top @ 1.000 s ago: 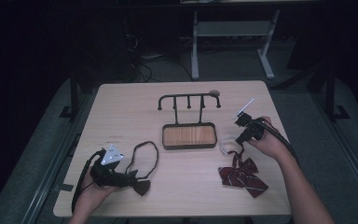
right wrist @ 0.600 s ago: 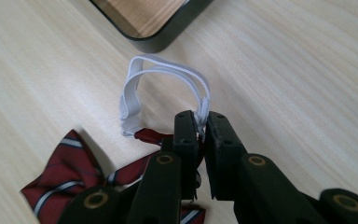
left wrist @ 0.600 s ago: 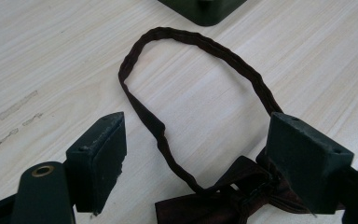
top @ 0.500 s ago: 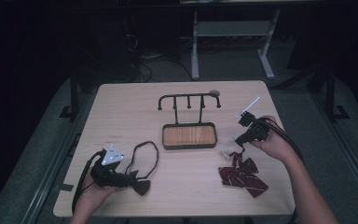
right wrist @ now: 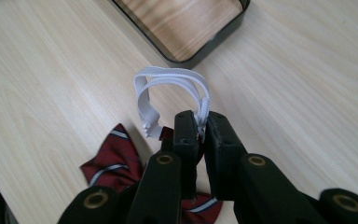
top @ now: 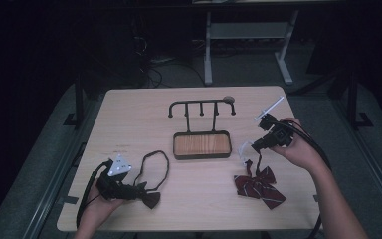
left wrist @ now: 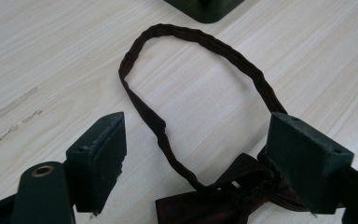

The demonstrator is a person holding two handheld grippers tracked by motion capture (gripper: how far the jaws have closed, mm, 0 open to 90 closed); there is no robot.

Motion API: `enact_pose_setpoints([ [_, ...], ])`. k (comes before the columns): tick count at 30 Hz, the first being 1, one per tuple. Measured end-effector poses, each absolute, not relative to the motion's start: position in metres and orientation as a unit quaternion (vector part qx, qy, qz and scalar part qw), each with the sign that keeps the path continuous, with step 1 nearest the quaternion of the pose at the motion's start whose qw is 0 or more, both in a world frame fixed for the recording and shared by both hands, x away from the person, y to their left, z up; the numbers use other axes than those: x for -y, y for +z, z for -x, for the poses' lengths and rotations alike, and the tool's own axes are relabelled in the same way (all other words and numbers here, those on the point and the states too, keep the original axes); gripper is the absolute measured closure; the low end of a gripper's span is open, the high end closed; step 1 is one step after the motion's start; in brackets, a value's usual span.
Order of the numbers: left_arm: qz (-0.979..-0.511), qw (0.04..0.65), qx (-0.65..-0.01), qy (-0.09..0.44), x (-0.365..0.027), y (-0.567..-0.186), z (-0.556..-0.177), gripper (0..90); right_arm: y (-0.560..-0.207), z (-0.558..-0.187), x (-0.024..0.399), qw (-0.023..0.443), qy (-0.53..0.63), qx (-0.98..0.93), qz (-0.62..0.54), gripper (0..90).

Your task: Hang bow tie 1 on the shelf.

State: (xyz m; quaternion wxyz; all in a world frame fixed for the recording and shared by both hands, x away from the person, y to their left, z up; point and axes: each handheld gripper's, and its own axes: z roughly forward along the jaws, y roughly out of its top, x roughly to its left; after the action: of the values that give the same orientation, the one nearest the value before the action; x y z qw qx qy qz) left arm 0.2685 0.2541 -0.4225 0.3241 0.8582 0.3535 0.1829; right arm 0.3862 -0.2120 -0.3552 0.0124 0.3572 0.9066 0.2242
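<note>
The striped red bow tie [top: 258, 183] lies on the tabletop [top: 139, 119], near the front right corner of the wooden tray stand [top: 201, 144]. Its white elastic strap [right wrist: 172, 79] is clamped between the closed jaws of the right tool [right wrist: 200, 126], raised above the bow. The dark brown bow tie [left wrist: 223, 200] lies front left of the stand, its strap loop [left wrist: 191, 51] between the spread, non-contacting jaws of the left tool [left wrist: 196, 154].

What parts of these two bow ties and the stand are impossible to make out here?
- Red striped bow tie, right gripper view: its knot sits behind the right gripper.
- Brown bow tie, left gripper view: cut off by the bottom edge.
- Stand's tray, left gripper view: cut off at the top edge.
- Small object on the stand, high view: too small to identify.
</note>
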Motion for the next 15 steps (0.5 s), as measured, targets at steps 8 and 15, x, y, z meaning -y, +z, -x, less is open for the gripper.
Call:
enact_pose_setpoints([
  [8,-0.858,0.323,-0.354,0.182,-0.254,-0.423,-0.268,20.8,-0.339,-0.384,0.211,0.009,0.238,-0.907,-0.349,83.2],
  [15,-0.859,0.321,-0.354,0.182,-0.254,-0.424,-0.269,20.8,-0.324,-0.382,0.209,0.015,0.239,-0.909,-0.342,83.3],
])
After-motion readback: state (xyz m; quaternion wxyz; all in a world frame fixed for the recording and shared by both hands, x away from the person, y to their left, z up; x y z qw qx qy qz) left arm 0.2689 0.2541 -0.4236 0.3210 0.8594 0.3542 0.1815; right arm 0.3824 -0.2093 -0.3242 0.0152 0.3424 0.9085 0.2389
